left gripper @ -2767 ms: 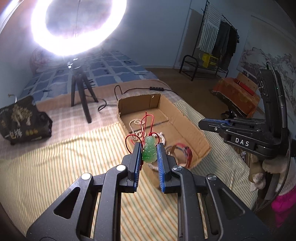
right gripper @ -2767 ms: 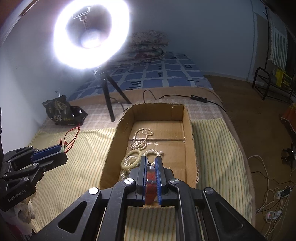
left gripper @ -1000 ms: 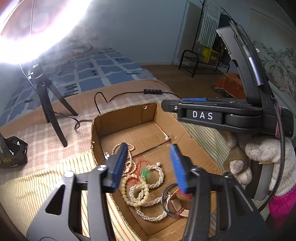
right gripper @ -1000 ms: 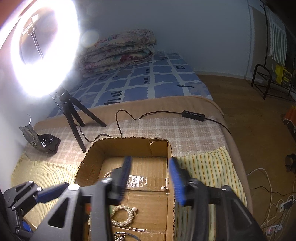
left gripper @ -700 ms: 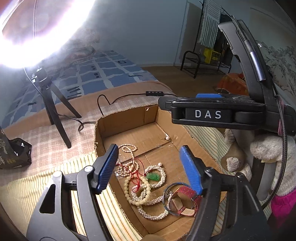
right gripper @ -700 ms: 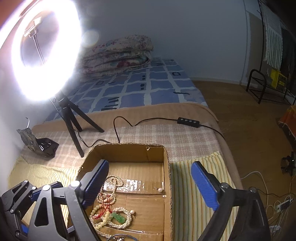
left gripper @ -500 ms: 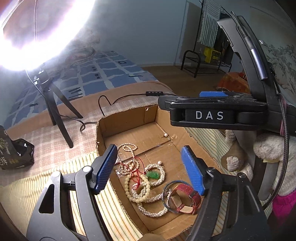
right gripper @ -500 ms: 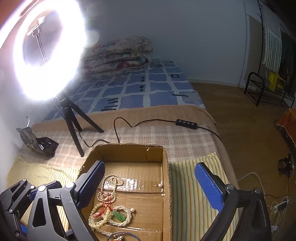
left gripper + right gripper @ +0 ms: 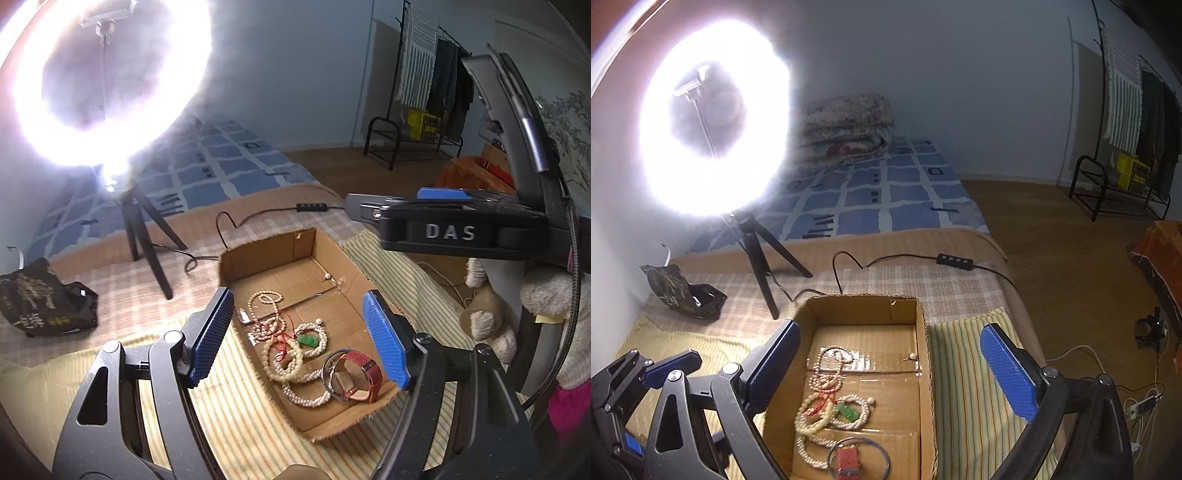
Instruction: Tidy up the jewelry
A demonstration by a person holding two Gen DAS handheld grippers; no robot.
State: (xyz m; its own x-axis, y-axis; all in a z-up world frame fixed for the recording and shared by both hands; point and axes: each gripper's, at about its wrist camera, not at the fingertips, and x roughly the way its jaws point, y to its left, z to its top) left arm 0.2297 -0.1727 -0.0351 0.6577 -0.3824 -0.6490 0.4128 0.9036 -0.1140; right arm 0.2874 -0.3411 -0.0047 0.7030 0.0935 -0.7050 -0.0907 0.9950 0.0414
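Observation:
An open cardboard box (image 9: 266,254) sits on the striped cloth. In it lie several pearl strands (image 9: 280,363), a green jade pendant (image 9: 309,340) on red cord, a red-strap watch (image 9: 364,374) and a loose pearl (image 9: 327,276). My left gripper (image 9: 297,336) hovers above the box's near left side, open, with nothing between its blue pads. The right gripper (image 9: 890,371) hangs above the same box (image 9: 860,306), jaws wide open and empty. From that side the pendant (image 9: 846,411) and watch (image 9: 847,461) lie below it.
A bright ring light (image 9: 99,74) on a black tripod (image 9: 147,243) stands behind the box, its cable and controller (image 9: 312,207) running across the bed. A black bag (image 9: 37,306) lies at the left. A gloved hand (image 9: 546,295) holds the right tool. The bed edge and floor are on the right.
The left gripper has let go of the green pendant and the right one the red watch; both now lie in the box. Both jaws opened wide and both grippers rose and drew back.

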